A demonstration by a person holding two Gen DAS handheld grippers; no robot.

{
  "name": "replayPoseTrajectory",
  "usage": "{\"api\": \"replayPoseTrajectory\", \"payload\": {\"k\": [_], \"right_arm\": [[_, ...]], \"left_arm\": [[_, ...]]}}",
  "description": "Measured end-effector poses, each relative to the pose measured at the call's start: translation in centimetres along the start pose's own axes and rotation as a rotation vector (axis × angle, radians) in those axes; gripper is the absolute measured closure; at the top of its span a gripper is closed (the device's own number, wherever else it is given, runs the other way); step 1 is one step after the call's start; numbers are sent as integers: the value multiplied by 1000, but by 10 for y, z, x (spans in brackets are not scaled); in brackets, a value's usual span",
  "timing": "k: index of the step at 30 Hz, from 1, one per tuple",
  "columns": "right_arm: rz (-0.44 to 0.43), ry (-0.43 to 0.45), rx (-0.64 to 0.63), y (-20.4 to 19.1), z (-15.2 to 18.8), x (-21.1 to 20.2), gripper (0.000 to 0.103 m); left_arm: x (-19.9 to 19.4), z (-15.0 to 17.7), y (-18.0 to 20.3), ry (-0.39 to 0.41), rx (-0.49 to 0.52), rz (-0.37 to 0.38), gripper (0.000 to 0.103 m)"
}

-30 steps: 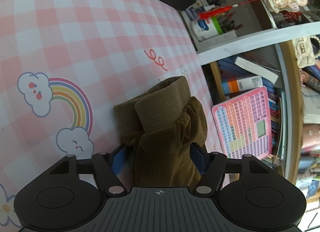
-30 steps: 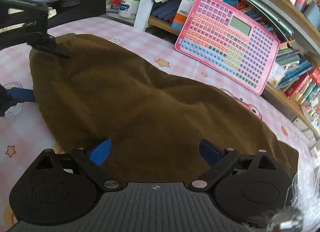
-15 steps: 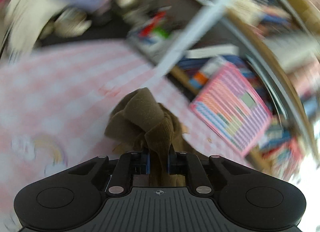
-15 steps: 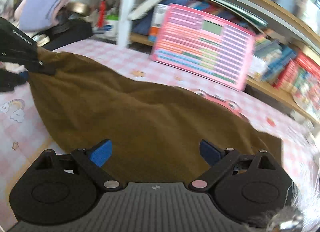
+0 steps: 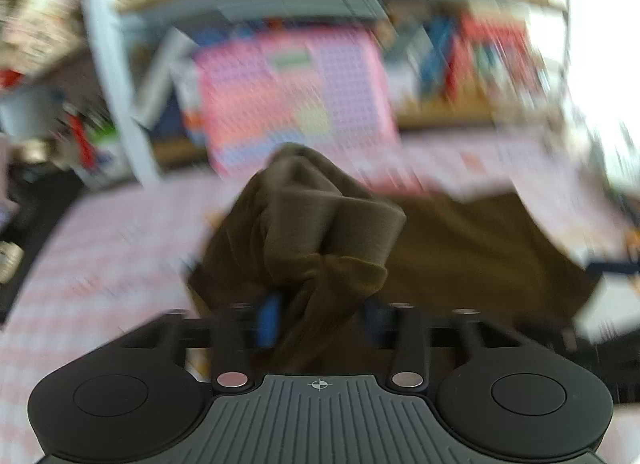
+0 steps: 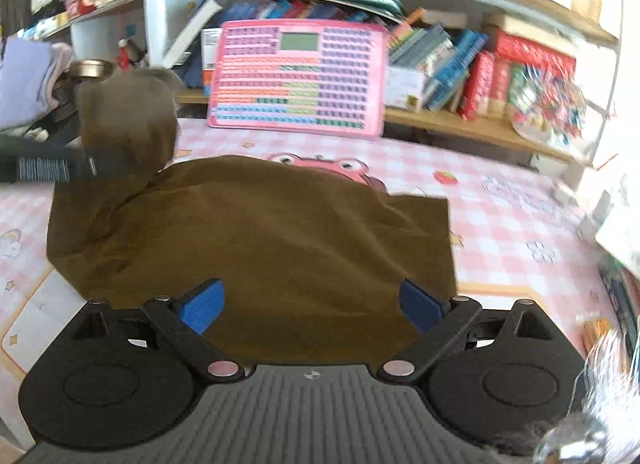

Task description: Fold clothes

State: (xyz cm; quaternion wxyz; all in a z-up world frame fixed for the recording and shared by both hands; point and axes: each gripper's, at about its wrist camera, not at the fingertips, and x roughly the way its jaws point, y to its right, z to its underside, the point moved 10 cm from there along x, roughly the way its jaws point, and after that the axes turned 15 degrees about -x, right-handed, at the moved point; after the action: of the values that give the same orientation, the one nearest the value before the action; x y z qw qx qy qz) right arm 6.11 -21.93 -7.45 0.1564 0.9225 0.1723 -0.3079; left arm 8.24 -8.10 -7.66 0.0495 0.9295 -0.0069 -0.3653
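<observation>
We carry a bunched end of the brown garment (image 5: 320,224) between our left gripper (image 5: 320,316), whose jaws have just been opening, across its flat part to fold it, while our right gripper (image 6: 310,304) hangs spread wide and empty above the cloth.

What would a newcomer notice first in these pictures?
First, the brown garment spread across the middle of the pink checked tablecloth. The left gripper has just been opening, with a bunched end of the cloth between its fingers. Behind, a pink toy tablet leans against the bookshelf.

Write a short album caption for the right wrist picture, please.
Open right gripper poised over a brown garment spread on a pink checked tablecloth, bookshelf behind.
</observation>
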Motion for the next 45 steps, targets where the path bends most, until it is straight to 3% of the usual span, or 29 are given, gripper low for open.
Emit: {"api": "replayPoseTrajectory", "payload": {"k": [5,7,12,14,17,19,20,21,22,23,27,30,31,34,39,45], "right_arm": [[-45,-42,112,21,13,12,8],[-115,-59,174,20,12,18,8],[-503,-126,457,-9,-9,48,8],[-604,-167,593,-21,-20,66,8],[-597,-236,693,-29,-31,96,9],[-572,-249,694,-33,-41,107,16],[-574,-248,691,-35,-47,110,44],[-587,-253,684,-38,-52,110,65],[-609,-238,673,-40,-58,105,79],[-651,-177,663,-39,-70,94,80],[-749,-34,700,-29,-74,72,81],[-612,-248,788,-24,-22,112,80],[-628,-235,853,-21,-15,115,79],[-650,-212,866,-21,-16,112,70],[-628,-188,778,-15,-18,96,57],[-565,-151,595,-3,-16,73,54]], "left_arm": [[-12,20,13,-71,-94,96,34],[-25,13,-1,-30,-190,122,30],[-52,1,-63,76,-505,54,29],[-59,0,-84,102,-602,34,29],[-70,5,-102,118,-653,1,29],[-75,9,-110,125,-668,-21,29],[-77,10,-113,128,-676,-30,29],[-78,10,-117,132,-685,-36,29],[-79,10,-121,136,-690,-41,29],[-80,10,-124,141,-693,-46,29],[-77,12,-132,128,-711,-48,29],[-72,14,-130,108,-712,-35,29],[-71,13,-128,105,-703,-29,29],[-65,11,-121,89,-685,-14,29],[-59,11,-111,71,-667,4,29],[-51,10,-95,48,-646,22,29]]}}
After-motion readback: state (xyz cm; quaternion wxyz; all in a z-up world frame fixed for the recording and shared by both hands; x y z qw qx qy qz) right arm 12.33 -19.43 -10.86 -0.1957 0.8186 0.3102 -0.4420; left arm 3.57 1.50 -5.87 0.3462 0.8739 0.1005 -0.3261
